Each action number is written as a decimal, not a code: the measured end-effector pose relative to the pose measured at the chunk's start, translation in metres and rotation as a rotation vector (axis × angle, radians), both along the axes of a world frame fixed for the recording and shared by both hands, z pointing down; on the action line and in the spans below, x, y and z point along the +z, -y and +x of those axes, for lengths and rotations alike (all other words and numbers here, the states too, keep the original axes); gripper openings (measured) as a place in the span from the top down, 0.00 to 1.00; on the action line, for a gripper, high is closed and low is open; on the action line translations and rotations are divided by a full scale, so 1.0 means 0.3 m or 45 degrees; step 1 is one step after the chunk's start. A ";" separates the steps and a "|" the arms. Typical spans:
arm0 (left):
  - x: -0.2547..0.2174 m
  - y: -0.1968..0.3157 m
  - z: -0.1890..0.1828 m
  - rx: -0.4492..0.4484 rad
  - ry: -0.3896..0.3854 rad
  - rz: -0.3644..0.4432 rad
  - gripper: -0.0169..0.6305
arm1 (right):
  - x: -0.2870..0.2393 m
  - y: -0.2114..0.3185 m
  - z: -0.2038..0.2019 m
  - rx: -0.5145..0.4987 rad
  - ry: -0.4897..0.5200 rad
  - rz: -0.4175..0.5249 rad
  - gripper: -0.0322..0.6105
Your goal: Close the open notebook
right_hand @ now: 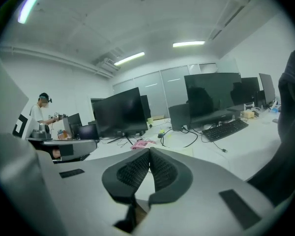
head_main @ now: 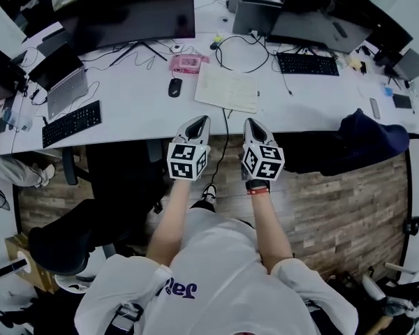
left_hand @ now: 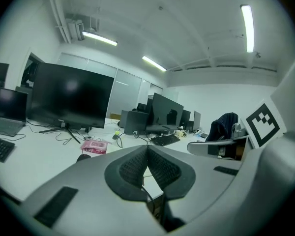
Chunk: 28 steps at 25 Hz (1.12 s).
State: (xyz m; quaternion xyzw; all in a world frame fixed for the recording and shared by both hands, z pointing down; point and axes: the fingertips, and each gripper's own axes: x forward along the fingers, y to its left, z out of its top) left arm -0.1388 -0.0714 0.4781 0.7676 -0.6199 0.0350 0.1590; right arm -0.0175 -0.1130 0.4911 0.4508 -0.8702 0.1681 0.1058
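Observation:
The open notebook lies flat on the white desk, its cream pages facing up, just beyond both grippers. In the head view my left gripper and right gripper hover side by side at the desk's near edge, pointing at the notebook's near side and short of touching it. Both are shut, with nothing between the pads. The left gripper view shows the left gripper with pads pressed together. The right gripper looks the same in its own view, with a pale page of the notebook just past it.
A black mouse and a pink packet lie left of the notebook. A black cable runs off the desk edge between the grippers. Keyboards, a laptop and monitors stand around. A chair with a dark jacket is at right.

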 end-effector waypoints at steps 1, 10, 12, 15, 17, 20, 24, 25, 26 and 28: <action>0.006 0.024 -0.017 0.000 -0.018 -0.006 0.94 | 0.004 0.022 -0.015 0.002 -0.003 -0.012 0.94; 0.149 0.220 -0.120 -0.040 -0.066 -0.095 0.94 | 0.097 0.143 -0.099 -0.052 -0.046 -0.084 0.94; 0.178 0.257 -0.131 -0.055 -0.084 -0.108 0.94 | 0.123 0.175 -0.112 -0.073 -0.038 -0.105 0.94; 0.231 0.320 -0.145 -0.094 -0.096 -0.151 0.94 | 0.157 0.232 -0.135 -0.124 -0.047 -0.128 0.94; 0.277 0.349 -0.153 -0.124 -0.095 -0.191 0.94 | 0.178 0.267 -0.147 -0.157 -0.055 -0.144 0.94; 0.344 0.385 -0.179 -0.179 -0.095 -0.240 0.93 | 0.214 0.313 -0.159 -0.204 -0.068 -0.163 0.94; 0.432 0.422 -0.221 -0.233 -0.111 -0.303 0.82 | 0.258 0.357 -0.173 -0.231 -0.080 -0.187 0.94; 0.450 0.431 -0.232 -0.246 -0.119 -0.315 0.80 | 0.267 0.366 -0.176 -0.237 -0.083 -0.191 0.94; 0.465 0.441 -0.244 -0.262 -0.130 -0.325 0.79 | 0.276 0.374 -0.178 -0.244 -0.085 -0.197 0.94; 0.491 0.455 -0.267 -0.292 -0.153 -0.343 0.76 | 0.297 0.386 -0.183 -0.256 -0.091 -0.210 0.94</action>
